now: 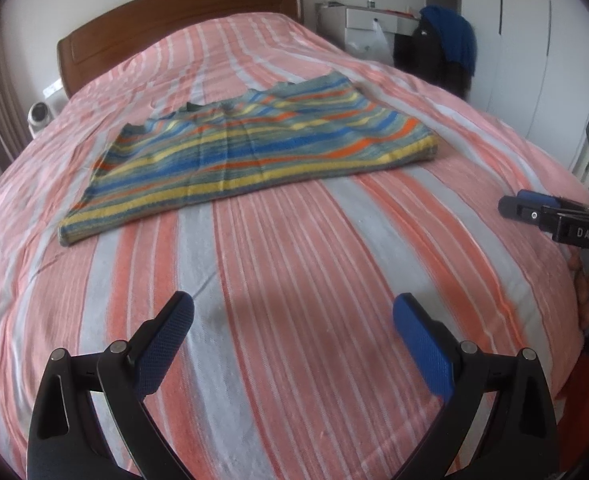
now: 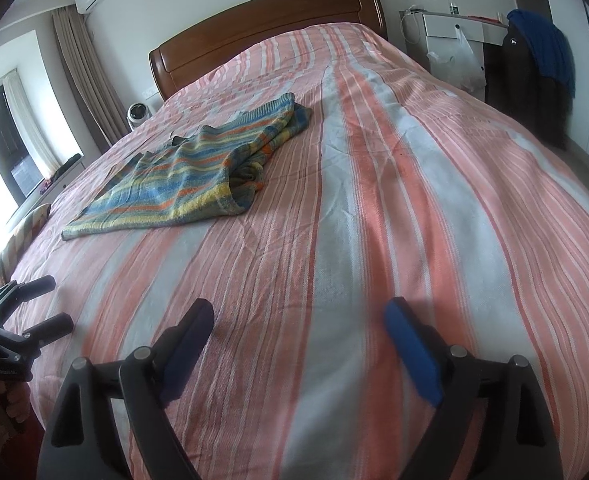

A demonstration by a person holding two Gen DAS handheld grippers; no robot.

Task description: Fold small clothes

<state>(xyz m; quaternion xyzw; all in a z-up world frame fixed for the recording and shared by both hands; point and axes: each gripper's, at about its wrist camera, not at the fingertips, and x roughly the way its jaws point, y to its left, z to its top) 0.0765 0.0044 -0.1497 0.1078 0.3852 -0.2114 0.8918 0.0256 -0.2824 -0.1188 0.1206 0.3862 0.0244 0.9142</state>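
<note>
With both my left gripper [image 1: 293, 312] and right gripper [image 2: 299, 320] spread wide, empty, hovering over bare bedspread [image 1: 294, 248], striped garment [image 1: 246, 152] lies well ahead mid-bed, half-folded; pinching bedspread along with its hem risks dragging the fold apart.

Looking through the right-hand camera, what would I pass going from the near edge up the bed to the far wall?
Right gripper with open jaws → bare striped bedspread → striped garment → wooden headboard.
</note>
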